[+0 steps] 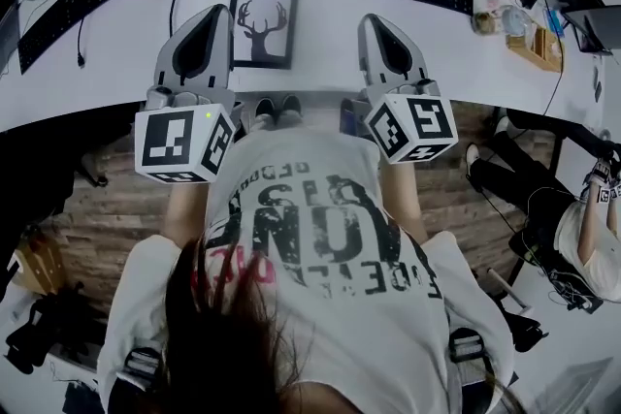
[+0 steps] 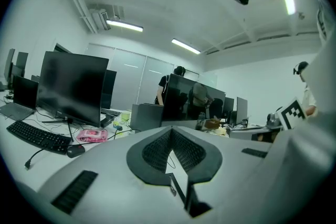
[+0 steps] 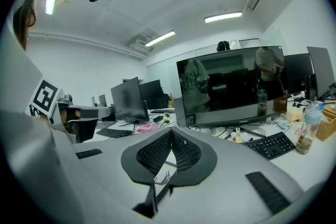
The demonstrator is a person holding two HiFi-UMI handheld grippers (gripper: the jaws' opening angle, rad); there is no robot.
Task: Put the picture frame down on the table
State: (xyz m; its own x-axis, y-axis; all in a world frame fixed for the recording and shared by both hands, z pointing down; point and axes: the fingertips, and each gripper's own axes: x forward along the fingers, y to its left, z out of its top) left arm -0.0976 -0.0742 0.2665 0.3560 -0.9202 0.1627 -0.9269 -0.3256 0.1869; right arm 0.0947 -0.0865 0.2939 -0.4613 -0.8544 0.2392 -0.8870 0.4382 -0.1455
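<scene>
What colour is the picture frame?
The frame is black, around a white picture with a black deer head. The head view shows it best.

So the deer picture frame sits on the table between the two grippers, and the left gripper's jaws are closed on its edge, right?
Not quite. The picture frame does sit on the table between the left gripper and the right gripper, but the left gripper grips nothing. The left gripper view shows its jaws shut with nothing between them.
</scene>
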